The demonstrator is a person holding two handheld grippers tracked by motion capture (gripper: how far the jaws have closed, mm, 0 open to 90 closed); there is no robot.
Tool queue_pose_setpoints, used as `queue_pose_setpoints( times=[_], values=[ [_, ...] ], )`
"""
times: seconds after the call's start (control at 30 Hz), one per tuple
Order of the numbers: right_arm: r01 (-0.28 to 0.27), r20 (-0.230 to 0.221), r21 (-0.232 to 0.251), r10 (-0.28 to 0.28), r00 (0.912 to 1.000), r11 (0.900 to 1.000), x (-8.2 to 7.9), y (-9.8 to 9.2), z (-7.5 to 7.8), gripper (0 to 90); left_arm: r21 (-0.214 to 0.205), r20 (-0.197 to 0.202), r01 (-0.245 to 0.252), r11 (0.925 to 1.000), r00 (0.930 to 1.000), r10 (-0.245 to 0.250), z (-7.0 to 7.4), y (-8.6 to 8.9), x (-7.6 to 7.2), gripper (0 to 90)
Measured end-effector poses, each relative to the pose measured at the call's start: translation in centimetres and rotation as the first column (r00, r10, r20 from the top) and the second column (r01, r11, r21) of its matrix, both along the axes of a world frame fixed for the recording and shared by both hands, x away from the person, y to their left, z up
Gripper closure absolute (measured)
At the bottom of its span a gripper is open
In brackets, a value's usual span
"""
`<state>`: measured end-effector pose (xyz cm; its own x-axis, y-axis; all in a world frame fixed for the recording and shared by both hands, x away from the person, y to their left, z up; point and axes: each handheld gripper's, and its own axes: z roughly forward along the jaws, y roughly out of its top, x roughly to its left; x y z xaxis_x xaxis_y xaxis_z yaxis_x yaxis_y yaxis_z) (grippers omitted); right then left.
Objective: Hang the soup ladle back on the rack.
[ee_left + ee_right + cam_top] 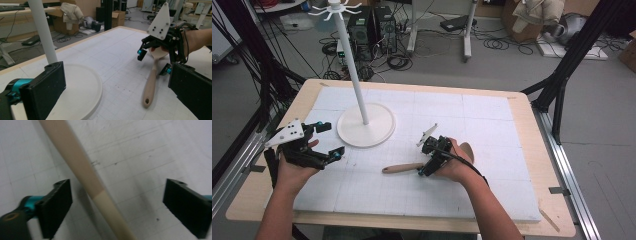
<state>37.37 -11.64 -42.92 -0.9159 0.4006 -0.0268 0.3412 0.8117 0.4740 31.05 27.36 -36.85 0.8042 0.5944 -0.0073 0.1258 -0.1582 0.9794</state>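
High view: we've got the right gripper [428,159] at centre frame, jaws wide astride the wooden spoon [404,167] lying flat on the table [492,120], not yet pinching, w/ left gripper [328,141] open, idle at left.

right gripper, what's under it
The wooden spoon lies on the white board under the right gripper, its handle between the open jaws, untouched. In the high view the hand covers most of its bowl.

White hook stand [357,90] on gridded foam board [472,120].
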Motion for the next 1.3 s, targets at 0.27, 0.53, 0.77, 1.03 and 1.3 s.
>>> queue_pose_setpoints(
  times=[0.27,0.53,0.77,1.03,1.3],
  values=[
    [-0.037,-0.037,-0.001,0.037,0.9986,0.9993,0.1,-0.2,0.1,42.4,-0.001,-0.002,-0.002,1.0,1.0,0.002,-0.1,0.0,0.0,1.7],
    [-0.042,-0.05,-0.029,0.04,0.9979,0.9987,0.0,0.0,0.5,64.3,0.009,-0.005,0.004,1.0,1.0,-0.004,-0.3,-0.1,0.1,1.7],
    [-0.099,-0.008,-0.107,0.099,0.9951,0.9893,-0.6,1.0,0.9,71.2,0.015,-0.007,-0.004,0.9999,1.0,0.004,-0.3,-0.1,0.1,1.7],
    [-0.129,0.019,-0.131,0.132,0.991,0.9831,-1.1,1.3,0.9,77.8,0.016,-0.006,0.0,0.9999,1.0,0.0,-0.4,-0.1,0.0,1.7],
    [-0.086,-0.008,-0.1,0.086,0.9963,0.9912,-0.9,1.0,0.8,78.1,0.016,-0.007,-0.002,0.9999,1.0,0.002,-0.5,0.0,0.0,1.7]
  ],
)
